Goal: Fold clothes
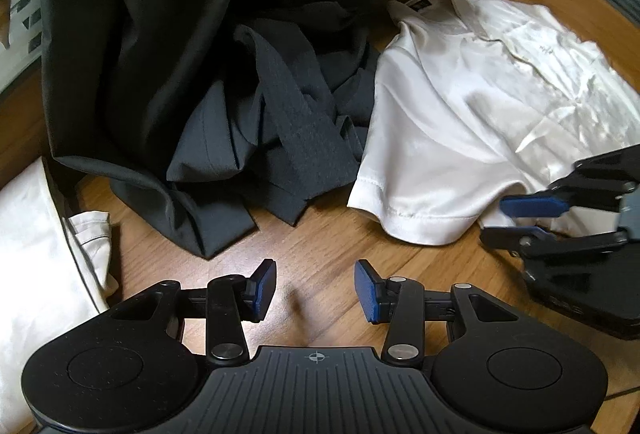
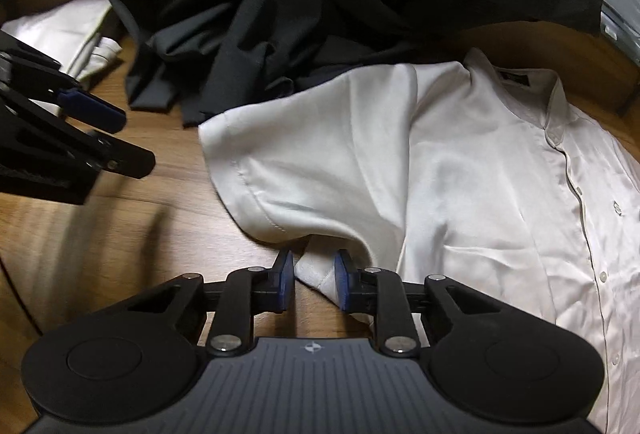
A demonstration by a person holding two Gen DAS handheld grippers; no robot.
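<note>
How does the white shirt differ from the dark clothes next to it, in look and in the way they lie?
The white shirt is pale and glossy; the dark clothes are charcoal and matte. The shirt lies spread out, collar and button placket showing; the dark clothes sit crumpled in a heap. A fold of the shirt's edge lies between the right gripper's pads; no gripper touches the dark clothes. Both rest on the wooden floor.

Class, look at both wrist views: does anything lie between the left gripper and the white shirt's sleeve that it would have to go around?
Nothing visible does. Only bare wooden floor separates the open left gripper from the white shirt sleeve hem. The dark clothes lie left of that path. The right gripper already brackets shirt fabric.
</note>
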